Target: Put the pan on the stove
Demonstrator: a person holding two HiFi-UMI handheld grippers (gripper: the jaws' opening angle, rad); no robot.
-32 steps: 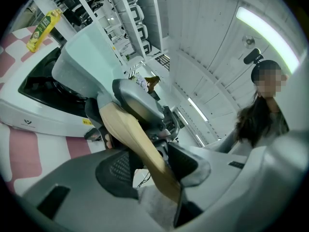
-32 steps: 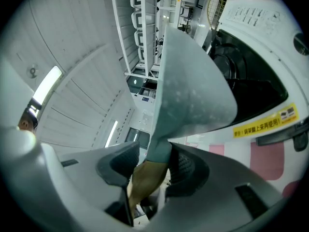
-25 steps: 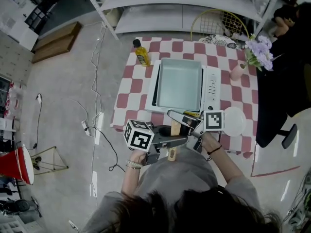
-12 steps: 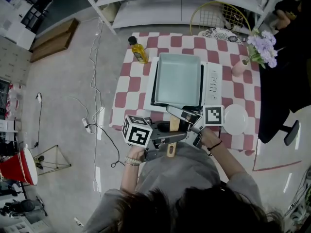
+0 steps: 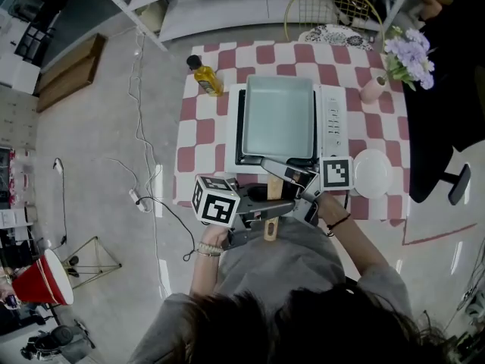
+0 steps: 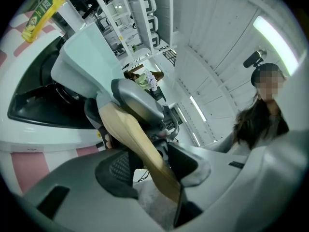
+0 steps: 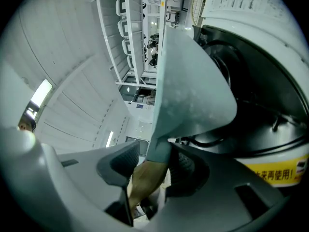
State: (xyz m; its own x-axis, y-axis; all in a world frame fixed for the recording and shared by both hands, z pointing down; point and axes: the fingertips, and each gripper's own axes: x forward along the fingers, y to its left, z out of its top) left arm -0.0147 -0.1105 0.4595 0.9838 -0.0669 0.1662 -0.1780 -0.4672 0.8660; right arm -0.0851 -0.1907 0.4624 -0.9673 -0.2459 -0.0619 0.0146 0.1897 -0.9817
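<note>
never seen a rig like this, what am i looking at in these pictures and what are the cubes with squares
No robot here: a person holds a two-jaw gripper in each hand; the marked cubes are part of them. The head view looks down from the person's head at a checkered table with a white stove, an oil bottle, a plate and flowers. The other two pictures come from cameras riding on the left gripper and right gripper, looking along their jaws. Both are closed on the wooden handle of the pale pan, which is over the stove; whether it rests there I cannot tell.
</note>
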